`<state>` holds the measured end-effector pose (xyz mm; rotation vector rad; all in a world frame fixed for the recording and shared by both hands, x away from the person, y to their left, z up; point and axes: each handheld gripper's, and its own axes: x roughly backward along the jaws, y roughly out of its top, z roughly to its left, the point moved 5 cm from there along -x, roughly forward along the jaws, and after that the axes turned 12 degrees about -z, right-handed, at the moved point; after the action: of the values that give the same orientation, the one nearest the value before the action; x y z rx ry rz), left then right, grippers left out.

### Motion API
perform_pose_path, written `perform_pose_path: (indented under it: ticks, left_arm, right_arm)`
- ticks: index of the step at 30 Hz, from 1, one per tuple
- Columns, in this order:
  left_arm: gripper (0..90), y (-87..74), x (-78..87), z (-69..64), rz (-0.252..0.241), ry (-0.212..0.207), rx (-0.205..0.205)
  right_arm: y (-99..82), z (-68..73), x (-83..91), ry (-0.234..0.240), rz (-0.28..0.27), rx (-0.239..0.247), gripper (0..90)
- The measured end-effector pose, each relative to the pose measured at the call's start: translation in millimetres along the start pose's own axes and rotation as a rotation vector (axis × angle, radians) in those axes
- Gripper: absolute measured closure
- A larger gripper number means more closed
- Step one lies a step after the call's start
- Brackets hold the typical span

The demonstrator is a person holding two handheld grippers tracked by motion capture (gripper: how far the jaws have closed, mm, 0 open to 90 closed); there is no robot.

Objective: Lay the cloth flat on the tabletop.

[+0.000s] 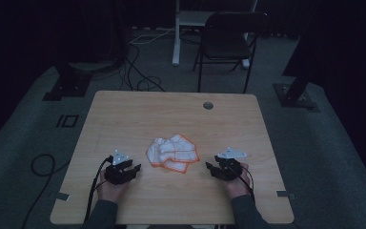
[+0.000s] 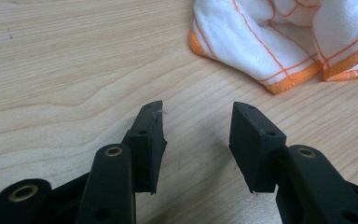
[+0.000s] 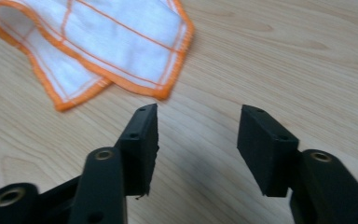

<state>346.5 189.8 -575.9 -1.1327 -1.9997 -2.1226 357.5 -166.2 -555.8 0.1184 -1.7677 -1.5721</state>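
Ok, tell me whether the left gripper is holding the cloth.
No, the left gripper is open over bare table, clear of the cloth.

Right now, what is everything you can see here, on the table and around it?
Cloth: one, white with orange edging and orange lines, crumpled at the middle of the table, between the two grippers, touched by neither.
Table: one, light wood, with a round grey cable hole near its far edge.
Folding chair: one, black, on the floor beyond the table.
Cables: several, black and white, on the grey floor behind the table.
Left gripper: one, black, jaws apart over bare wood, nothing between them.
Right gripper: one, black, jaws apart, nothing between them.
Hands: two, one behind each gripper, with dark sleeves at the near edge.
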Motion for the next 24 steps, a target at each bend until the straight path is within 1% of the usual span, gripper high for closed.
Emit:
perform_pose_path:
  ticks: [3, 4, 5, 6, 7, 10, 11, 14, 15, 16, 17, 20, 24]
  left_arm:
    - [56.7, 0.9, 0.6, -2.1, -0.005, -0.007, 0.001]
    - [57.5, 3.2, 1.6, -5.5, -0.011, -0.015, -0.008]
    - [57.4, 3.2, 1.6, -5.5, -0.011, -0.015, -0.008]
    - [57.5, 4.7, 1.8, -7.5, -0.014, -0.021, -0.016]
    - [57.5, 6.3, 1.8, -9.8, -0.015, -0.027, -0.024]
    - [57.5, 11.0, -0.6, -18.9, -0.018, -0.048, -0.047]
    - [57.5, 12.6, -2.2, -22.0, -0.018, -0.055, -0.057]
    - [57.7, 17.0, -8.6, -32.4, -0.017, -0.075, -0.079]
    - [57.7, 17.0, -8.6, -32.4, -0.017, -0.075, -0.079]
    - [57.7, 19.3, -13.1, -40.4, -0.015, -0.094, -0.094]
    - [57.7, 20.1, -14.6, -43.8, -0.015, -0.099, -0.099]
    - [57.6, 21.0, -18.0, -50.9, -0.011, -0.113, -0.115]
    - [57.6, 21.0, -20.1, -54.5, -0.008, -0.116, -0.123]
  right_arm:
    - [2.4, 4.0, -2.2, 0.010, 0.003, 0.011, 51.9]
    - [4.6, 7.6, -5.1, 0.017, 0.005, 0.026, 54.3]
    - [4.6, 7.6, -5.1, 0.017, 0.005, 0.026, 54.3]
    - [6.4, 10.9, -7.9, 0.018, 0.004, 0.029, 56.3]
    - [6.4, 10.9, -7.9, 0.018, 0.004, 0.029, 56.3]
    - [9.5, 15.0, -13.6, 0.017, 0.004, 0.034, 61.1]
    - [9.5, 15.0, -13.6, 0.017, 0.004, 0.034, 61.1]
    - [12.7, 16.9, -18.2, 0.026, 0.009, 0.037, 66.4]
    - [12.7, 16.9, -18.2, 0.026, 0.009, 0.037, 66.4]
    - [13.8, 17.4, -19.9, 0.030, 0.009, 0.040, 68.2]
    - [15.9, 19.0, -23.6, 0.034, 0.006, 0.044, 69.4]
    - [16.3, 20.5, -28.6, 0.035, 0.009, 0.045, 69.0]
    - [15.6, 21.3, -34.8, 0.033, 0.015, 0.046, 67.8]
